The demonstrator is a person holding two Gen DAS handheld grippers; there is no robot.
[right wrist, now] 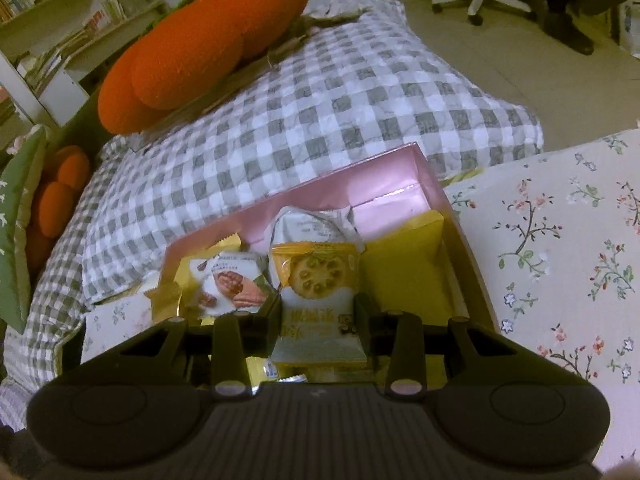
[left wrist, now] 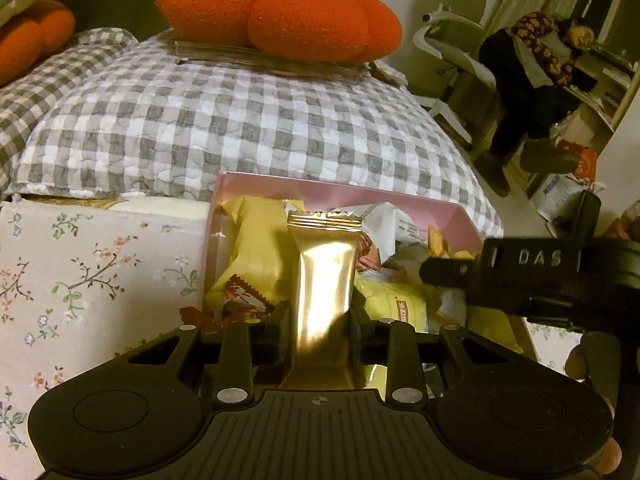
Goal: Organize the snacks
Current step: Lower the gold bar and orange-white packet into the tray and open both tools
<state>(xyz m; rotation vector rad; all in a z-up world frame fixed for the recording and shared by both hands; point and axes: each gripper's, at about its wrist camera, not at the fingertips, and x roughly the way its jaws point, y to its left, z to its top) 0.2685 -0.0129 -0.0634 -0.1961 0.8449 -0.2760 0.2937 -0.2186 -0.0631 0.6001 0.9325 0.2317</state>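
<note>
My left gripper (left wrist: 320,330) is shut on a shiny gold snack packet (left wrist: 324,276), held upright over the pink box (left wrist: 460,216). The box holds several snack packs, among them a yellow pack (left wrist: 252,248) and a white pack (left wrist: 392,220). My right gripper (right wrist: 318,320) is shut on a yellow and white biscuit packet (right wrist: 316,280) over the same pink box (right wrist: 384,176), which also holds a nut snack pack (right wrist: 228,280) and a flat yellow pack (right wrist: 404,268). The right gripper's body also shows in the left wrist view (left wrist: 540,276), at the box's right side.
The box lies on a floral cloth (left wrist: 80,260) in front of a grey checked cushion (left wrist: 240,120). An orange pumpkin pillow (left wrist: 280,8) sits on the cushion. A seated person (left wrist: 532,72) and a white office chair (left wrist: 448,40) are at the far right.
</note>
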